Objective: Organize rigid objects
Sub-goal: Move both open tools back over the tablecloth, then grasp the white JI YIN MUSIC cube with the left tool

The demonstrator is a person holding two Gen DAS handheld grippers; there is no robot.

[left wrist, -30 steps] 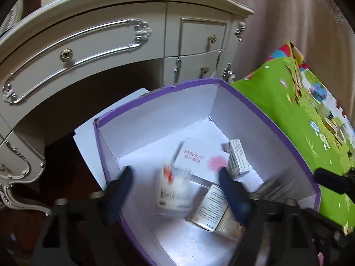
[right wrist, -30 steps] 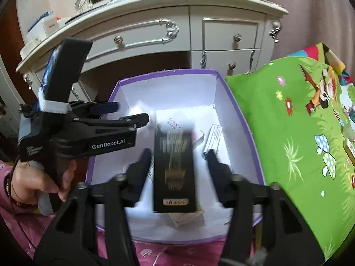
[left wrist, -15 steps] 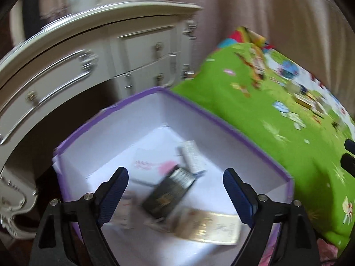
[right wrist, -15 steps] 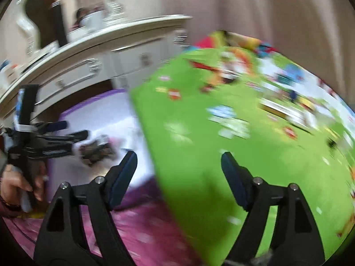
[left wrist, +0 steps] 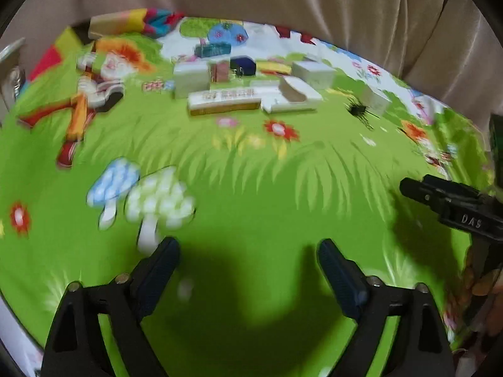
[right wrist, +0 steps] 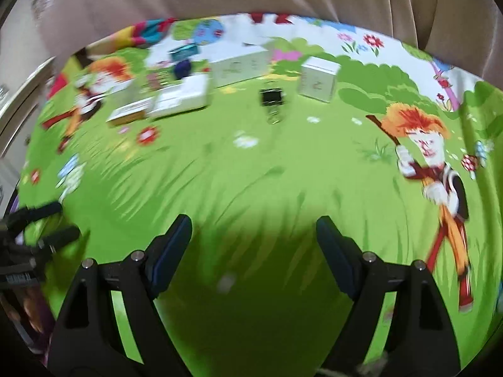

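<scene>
Nearest, the left gripper (left wrist: pixel 248 260) had its fingers (left wrist: pixel 157 270) spread and still parting, with nothing between them but green sheet (left wrist: pixel 251 188); the right gripper (right wrist: pixel 253 238) likewise stood with fingers (right wrist: pixel 171 248) spread and empty above the same cartoon-printed sheet. Both views were blurred. Beyond the bare grass print, the boxes lay clustered toward the far edge of the sheet: a long white-and-gold box (left wrist: pixel 223 102) lying flat, with a low white box (left wrist: pixel 290 97) touching its right end, and behind them a white carton (left wrist: pixel 191 78), a dark blue case (left wrist: pixel 242 65) and a teal box (left wrist: pixel 212 49). A black clip (right wrist: pixel 272 99) sat apart, near a white cube (right wrist: pixel 319 83). Furthest back hung a beige curtain (left wrist: pixel 283 6).
</scene>
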